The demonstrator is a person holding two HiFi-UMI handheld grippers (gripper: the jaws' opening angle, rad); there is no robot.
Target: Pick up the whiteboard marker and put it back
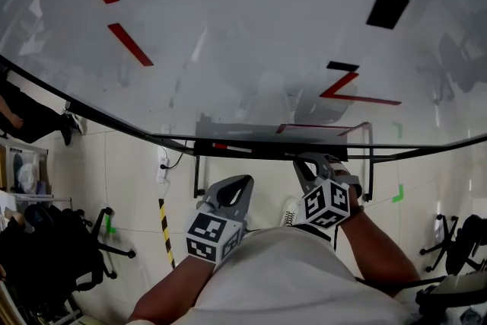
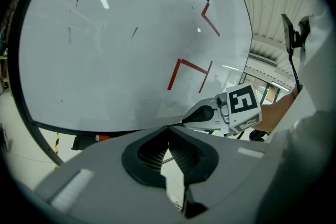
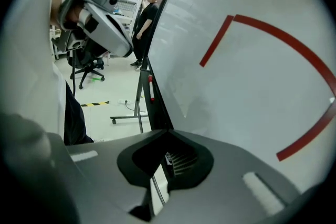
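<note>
Whiteboard (image 1: 228, 34) | one marker (image 1: 220, 146) (red tip) | left claw (image 2: 168, 127), right claw (image 3: 168, 132) both clenched, empty

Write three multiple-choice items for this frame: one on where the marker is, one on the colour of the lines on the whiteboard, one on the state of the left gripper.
1. Where is the marker?
A. on a chair
B. on the tray under the whiteboard
C. on the floor

2. What colour are the lines on the whiteboard?
A. blue
B. green
C. red

3. How is the left gripper?
A. shut, with nothing in it
B. wide open
C. shut on the marker

Answers:
1 B: the head view shows its red end lying on the dark tray along the board's lower edge.
2 C: all three views show red strokes.
3 A: in the left gripper view the tips meet and nothing sits between them.
</note>
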